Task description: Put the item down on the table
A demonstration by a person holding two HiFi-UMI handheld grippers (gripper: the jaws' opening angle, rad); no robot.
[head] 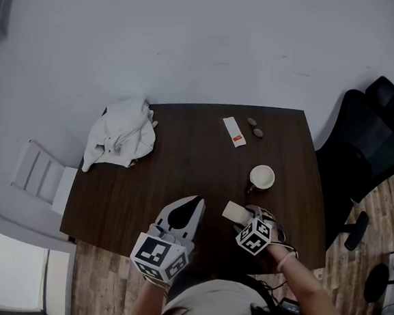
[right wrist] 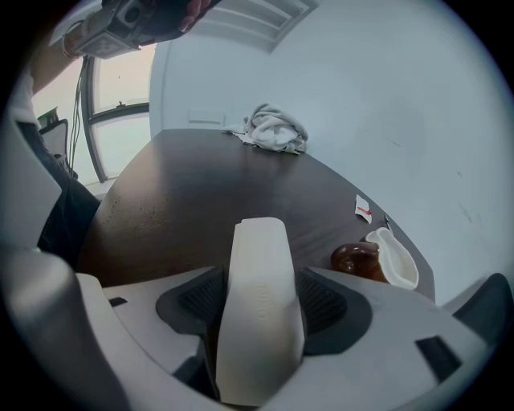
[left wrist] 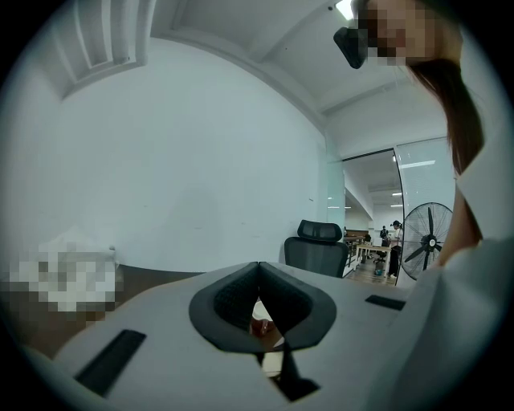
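Observation:
A cream-white oblong item [right wrist: 259, 273] lies lengthwise between the jaws of my right gripper [right wrist: 260, 317]. The jaws stand wide, and a thin dark gap shows along the item's lower left side, so the pads flank it without clearly pressing. From the head view the item [head: 233, 211] sits low over the dark wooden table [head: 182, 166] near its front edge, at the tip of the right gripper [head: 244, 218]. Whether it rests on the wood I cannot tell. My left gripper [head: 195, 202] hovers to its left, jaw tips together and empty [left wrist: 259, 273].
A brown cup with a white inside [head: 262, 177] stands just beyond the item. A white packet [head: 234, 132] and two small dark pieces [head: 255, 127] lie at the back. A crumpled white cloth [head: 121, 138] is at the back left. A black office chair [head: 374, 134] stands to the right.

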